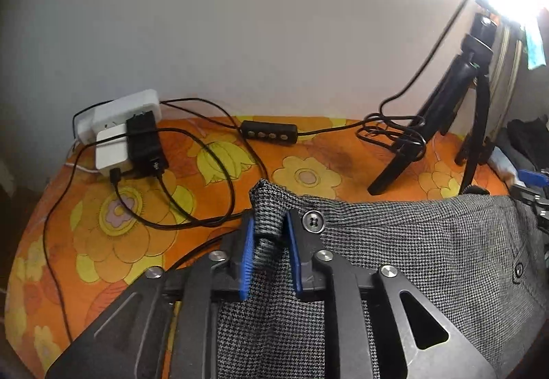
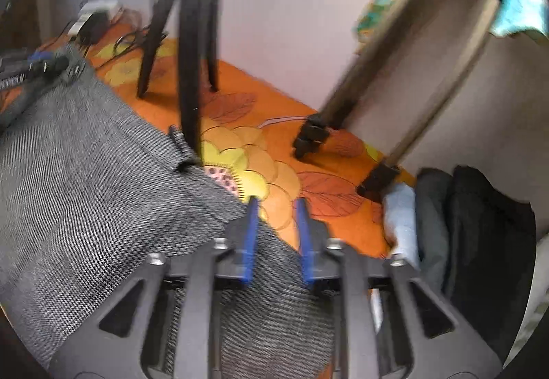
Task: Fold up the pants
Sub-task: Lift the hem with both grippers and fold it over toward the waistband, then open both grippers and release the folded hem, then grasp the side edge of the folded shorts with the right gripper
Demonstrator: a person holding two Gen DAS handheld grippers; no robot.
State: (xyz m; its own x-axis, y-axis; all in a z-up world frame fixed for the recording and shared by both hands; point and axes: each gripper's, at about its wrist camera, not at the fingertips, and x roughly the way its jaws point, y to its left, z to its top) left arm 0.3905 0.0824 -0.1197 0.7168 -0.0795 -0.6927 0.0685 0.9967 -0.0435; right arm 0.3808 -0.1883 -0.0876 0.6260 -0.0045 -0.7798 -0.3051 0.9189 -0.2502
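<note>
**Left corner pinched, right corner not yet taken**

The grey houndstooth pants (image 1: 394,259) lie spread across the orange flowered cloth (image 1: 103,241), their far edge running just short of the black tripod (image 1: 446,111) and the tangle of cables (image 1: 192,180) that leads to the chargers (image 1: 127,135) by the wall. The left gripper (image 1: 269,235) has its blue pads (image 1: 248,252) clenched on a bunched corner of the fabric, which rises in a small peak between them. The right gripper (image 2: 276,228) sits over the opposite edge of the pants with its jaws parted; orange cloth shows in the gap near the tips, and fabric passes beneath the fingers lower down, so it appears to grip nothing yet, though the view is blurred. The step in hand looks like securing both corners of one end before the first fold. The next move probably calls for the right gripper to close on its edge at a matching point, then for both to lift together and carry the end over evenly, clear of the tripod legs and the folded clothes (image 2: 473,235) stacked at the right
</note>
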